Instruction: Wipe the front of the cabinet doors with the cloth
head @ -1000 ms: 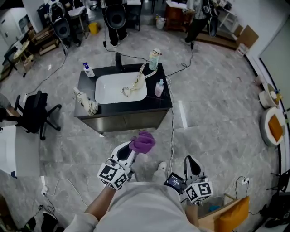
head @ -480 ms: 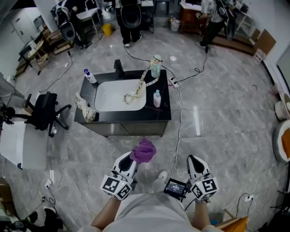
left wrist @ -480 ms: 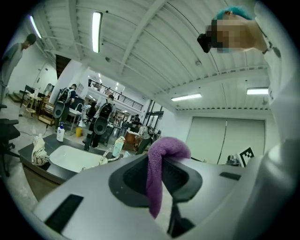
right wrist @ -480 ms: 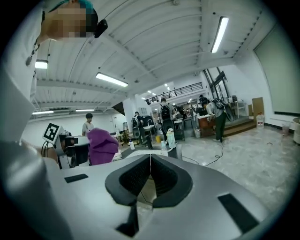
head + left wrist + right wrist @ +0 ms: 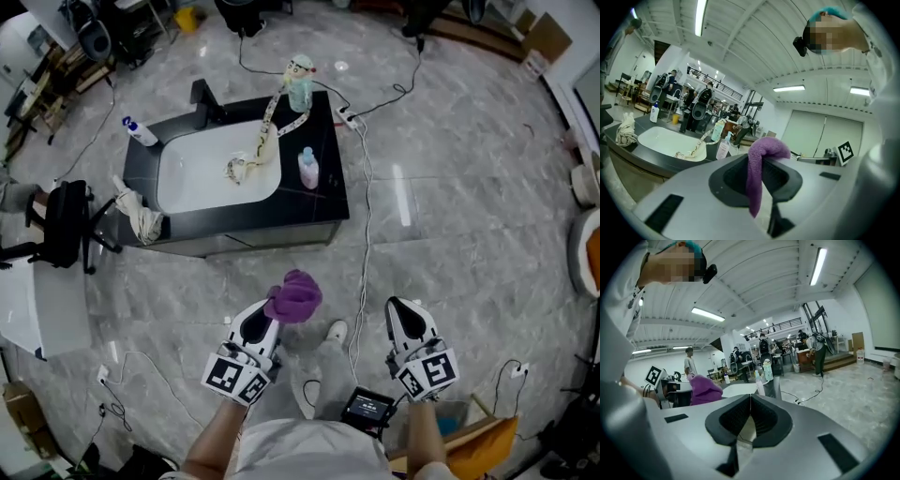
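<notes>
Floor (image 5: 450, 216) of pale marble lies bare between you and the cabinet (image 5: 246, 236), which stands ahead and a little to your left with its front facing you. To the cabinet's right the floor is wide open, except for a cable (image 5: 365, 246) that runs down from the far right corner of the black countertop (image 5: 323, 202) and passes between your two grippers. On the left an office chair (image 5: 67, 223) sits just beside the cabinet's end, and a crumpled rag (image 5: 139, 214) hangs over the near-left corner of the countertop. The white basin (image 5: 197, 183) holds a long patterned strip (image 5: 255, 155), and a pink bottle (image 5: 307, 169) stands just beside the basin's right rim.

Your left gripper (image 5: 268, 315) pinches the cloth (image 5: 294, 294) between its jaws, well short of the cabinet front. The cloth is purple, soft and bunched. A rounded wad bulges above the jaw tips, and in the left gripper view one fold hangs down between the pads. Your right gripper (image 5: 401, 311) is held level with the left and apart from it, with its jaws pressed together and nothing between them.
</notes>
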{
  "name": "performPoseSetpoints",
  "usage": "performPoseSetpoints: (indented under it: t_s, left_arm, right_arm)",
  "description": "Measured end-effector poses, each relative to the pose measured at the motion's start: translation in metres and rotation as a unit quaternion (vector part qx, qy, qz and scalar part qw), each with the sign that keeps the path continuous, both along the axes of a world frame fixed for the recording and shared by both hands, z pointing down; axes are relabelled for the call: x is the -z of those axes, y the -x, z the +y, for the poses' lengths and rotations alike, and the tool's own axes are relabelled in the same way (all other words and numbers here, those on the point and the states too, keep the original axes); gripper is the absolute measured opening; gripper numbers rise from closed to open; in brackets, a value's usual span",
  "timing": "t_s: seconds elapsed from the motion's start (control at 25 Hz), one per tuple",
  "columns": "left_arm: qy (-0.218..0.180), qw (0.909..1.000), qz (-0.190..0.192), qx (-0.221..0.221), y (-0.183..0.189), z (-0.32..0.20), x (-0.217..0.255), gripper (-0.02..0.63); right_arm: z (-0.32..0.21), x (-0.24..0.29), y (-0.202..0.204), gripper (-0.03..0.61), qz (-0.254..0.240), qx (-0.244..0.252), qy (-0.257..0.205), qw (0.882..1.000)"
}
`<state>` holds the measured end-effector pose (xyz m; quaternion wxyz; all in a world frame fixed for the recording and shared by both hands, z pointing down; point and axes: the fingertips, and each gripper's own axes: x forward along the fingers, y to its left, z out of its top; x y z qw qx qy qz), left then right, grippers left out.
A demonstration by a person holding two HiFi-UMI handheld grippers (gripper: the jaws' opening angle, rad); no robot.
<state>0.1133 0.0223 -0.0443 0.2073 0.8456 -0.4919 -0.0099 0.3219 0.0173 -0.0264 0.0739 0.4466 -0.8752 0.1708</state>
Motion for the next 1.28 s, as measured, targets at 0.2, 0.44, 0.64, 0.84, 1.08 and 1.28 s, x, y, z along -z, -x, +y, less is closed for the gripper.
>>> performPoseSetpoints:
  t_s: [0.2,0.44,0.64,0.84,1.08,1.28]
  left_arm:
    - [0.022,0.9990,0.002,-0.038,0.003,-0.029,-0.061,0.058]
    - [0.068,0.9941,-0.019,-0.082,-0.009,-0.034,-0.140,0.058]
    - [0.086,0.9931,-0.015,-0.078,-0.029,-0.064,-0.213,0.058]
    - [0.079,0.9934,-0.015,-0.082,-0.054,-0.089,-0.260,0.058]
    - [0.079,0.9966,0.010,-0.021,-0.065,-0.129,-0.300,0.058]
    - [0.082,0.9965,0.017,0.009,-0.071,-0.157,-0.323,0.058]
  right_arm:
    - [-0.013,-0.061,0.019,0.028,0.005,-0.014,0.019,1.000]
    - [-0.001,-0.128,0.024,0.028,-0.005,-0.037,0.055,0.998]
    - [-0.015,-0.180,0.024,0.028,-0.003,-0.023,0.063,0.998]
    - [-0.026,-0.216,0.020,0.028,-0.003,0.001,0.063,0.998]
    - [-0.041,-0.264,0.014,0.028,0.001,0.020,0.076,0.997]
    - [-0.041,-0.285,0.023,0.028,-0.001,0.033,0.092,0.995]
